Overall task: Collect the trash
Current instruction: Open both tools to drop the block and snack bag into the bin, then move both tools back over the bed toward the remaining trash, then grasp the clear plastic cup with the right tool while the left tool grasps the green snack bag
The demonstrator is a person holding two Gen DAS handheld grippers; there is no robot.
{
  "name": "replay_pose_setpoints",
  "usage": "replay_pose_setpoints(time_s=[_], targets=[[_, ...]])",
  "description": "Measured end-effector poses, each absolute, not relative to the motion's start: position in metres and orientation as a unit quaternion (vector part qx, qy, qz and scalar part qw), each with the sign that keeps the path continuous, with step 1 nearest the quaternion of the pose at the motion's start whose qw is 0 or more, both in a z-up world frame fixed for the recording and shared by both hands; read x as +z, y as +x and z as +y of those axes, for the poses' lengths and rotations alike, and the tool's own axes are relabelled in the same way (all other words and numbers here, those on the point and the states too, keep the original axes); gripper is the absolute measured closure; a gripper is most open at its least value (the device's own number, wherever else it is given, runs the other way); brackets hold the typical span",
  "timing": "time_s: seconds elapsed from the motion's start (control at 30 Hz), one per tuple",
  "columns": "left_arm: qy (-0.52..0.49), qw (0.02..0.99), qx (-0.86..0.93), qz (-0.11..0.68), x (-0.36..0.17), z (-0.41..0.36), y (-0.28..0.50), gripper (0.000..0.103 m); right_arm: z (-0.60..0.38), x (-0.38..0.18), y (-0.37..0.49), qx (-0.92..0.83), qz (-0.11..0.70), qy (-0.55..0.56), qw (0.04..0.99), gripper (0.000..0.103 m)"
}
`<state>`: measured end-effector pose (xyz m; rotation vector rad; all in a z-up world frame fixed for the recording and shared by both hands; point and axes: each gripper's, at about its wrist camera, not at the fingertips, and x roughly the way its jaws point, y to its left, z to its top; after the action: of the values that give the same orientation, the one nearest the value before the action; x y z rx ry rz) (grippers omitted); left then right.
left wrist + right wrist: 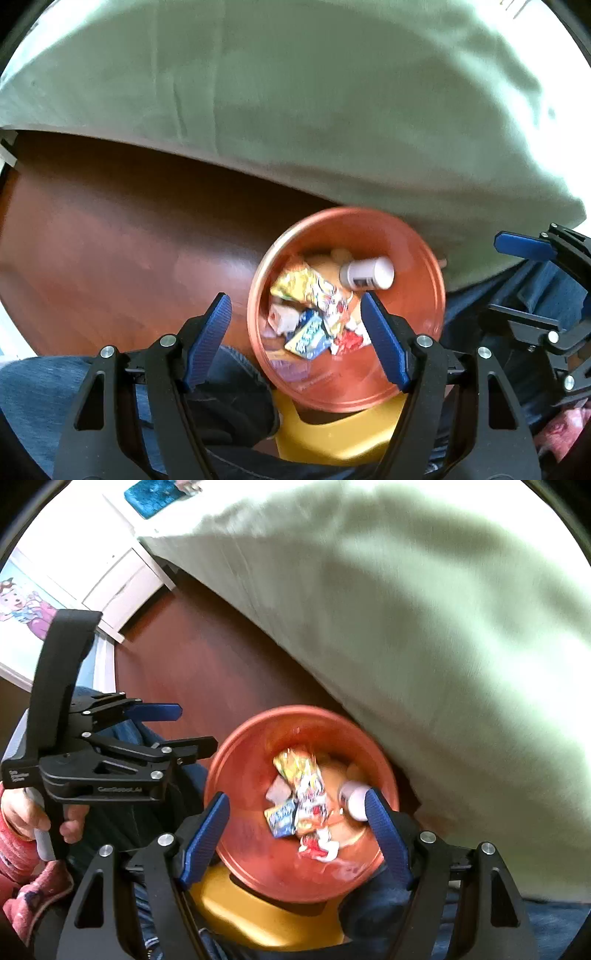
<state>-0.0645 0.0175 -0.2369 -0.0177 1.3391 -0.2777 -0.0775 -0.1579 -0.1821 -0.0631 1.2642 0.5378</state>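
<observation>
Both my left gripper [295,339] and right gripper [297,829] are open and empty above the orange bin [413,295]. Wrappers [314,291] and a bottle [365,273] lie inside. Next I look for more trash.

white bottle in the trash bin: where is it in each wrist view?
Left wrist: white bottle lies upper right inside the orange bin, just above the right fingertip.
Right wrist: white bottle sits at the bin's right side, partly behind the right fingertip.
Shared landmark: yellow snack wrapper.
</observation>
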Motion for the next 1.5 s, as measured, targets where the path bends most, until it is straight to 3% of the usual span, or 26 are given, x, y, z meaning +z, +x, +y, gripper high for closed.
replay_pose_setpoints(time_s=[0.13, 0.2, 0.3, 0.6, 1.03, 1.2, 1.3, 1.5], targets=[[-0.014, 0.795, -0.123, 0.594, -0.215, 0.022, -0.060, 0.032, -0.157, -0.147, -0.070, 0.264, 0.548, -0.031, 0.793, 0.029], [-0.011, 0.808, -0.115, 0.578, -0.202, 0.024, -0.058, 0.025, -0.156, -0.124, -0.063, 0.272, 0.522, -0.032, 0.808, 0.029], [-0.010, 0.821, -0.110, 0.560, -0.187, 0.026, -0.055, 0.024, -0.156, -0.095, -0.048, 0.279, 0.488, -0.031, 0.826, 0.027], [-0.024, 0.842, -0.093, 0.531, -0.163, 0.036, -0.039, 0.023, -0.147, -0.029, 0.076, 0.221, 0.384, -0.052, 0.895, 0.025], [-0.059, 0.846, -0.067, 0.525, -0.155, 0.059, -0.020, 0.023, -0.114, -0.036, 0.318, 0.108, 0.388, 0.007, 0.915, 0.025], [-0.068, 0.847, -0.056, 0.524, -0.157, 0.070, -0.012, 0.023, -0.107, -0.049, 0.348, 0.102, 0.411, 0.023, 0.906, 0.025], [-0.072, 0.847, -0.054, 0.524, -0.158, 0.072, -0.010, 0.023, -0.104, -0.051, 0.355, 0.104, 0.423, 0.028, 0.899, 0.039], [-0.078, 0.845, -0.059, 0.525, -0.156, 0.068, -0.015, 0.023, -0.102, -0.046, 0.344, 0.097, 0.426, 0.008, 0.900, 0.041]])
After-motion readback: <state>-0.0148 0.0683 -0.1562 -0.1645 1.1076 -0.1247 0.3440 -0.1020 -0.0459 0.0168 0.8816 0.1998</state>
